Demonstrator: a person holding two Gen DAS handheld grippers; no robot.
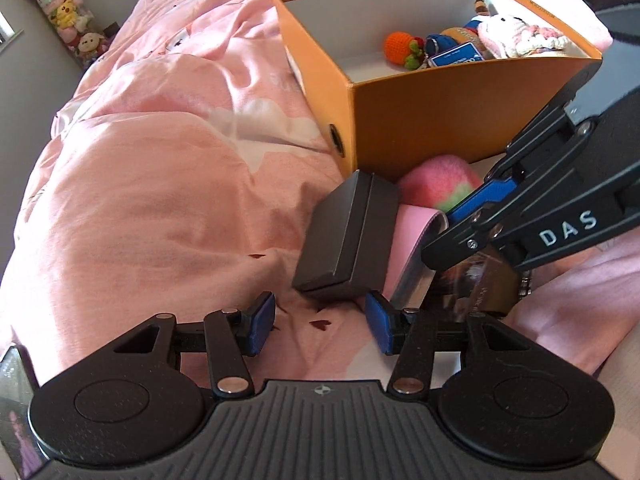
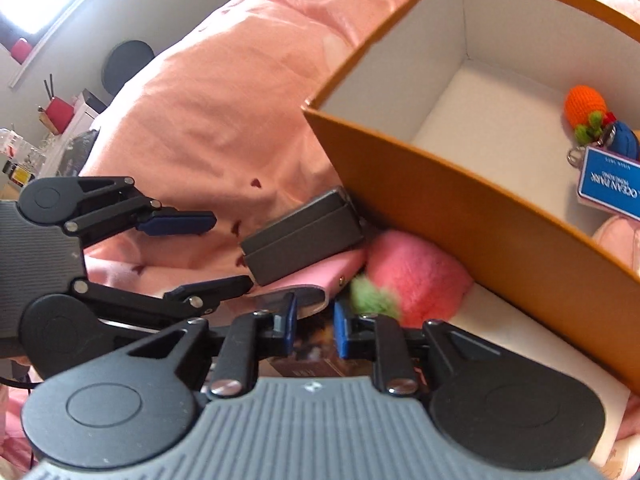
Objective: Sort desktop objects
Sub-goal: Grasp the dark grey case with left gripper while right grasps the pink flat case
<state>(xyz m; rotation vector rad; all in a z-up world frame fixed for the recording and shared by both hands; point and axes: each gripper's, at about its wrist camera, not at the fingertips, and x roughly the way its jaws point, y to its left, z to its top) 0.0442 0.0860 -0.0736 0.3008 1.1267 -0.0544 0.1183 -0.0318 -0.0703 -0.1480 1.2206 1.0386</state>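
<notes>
Bed point(image 1: 160, 184) covered by a rumpled pink duvet printed with small dark hearts and pale patches. Directly on it: an orange cardboard box point(image 1: 440, 120), open-topped and white inside, set toward the far side. Against the box's near wall, a dark grey lidded case point(image 1: 344, 236), tilted, resting partly on a flat pink item point(image 1: 408, 240). Beside these, touching the box wall, a pink plush ball with a green patch point(image 1: 436, 188). Under the box's near corner, a white flat sheet point(image 2: 520, 332).
</notes>
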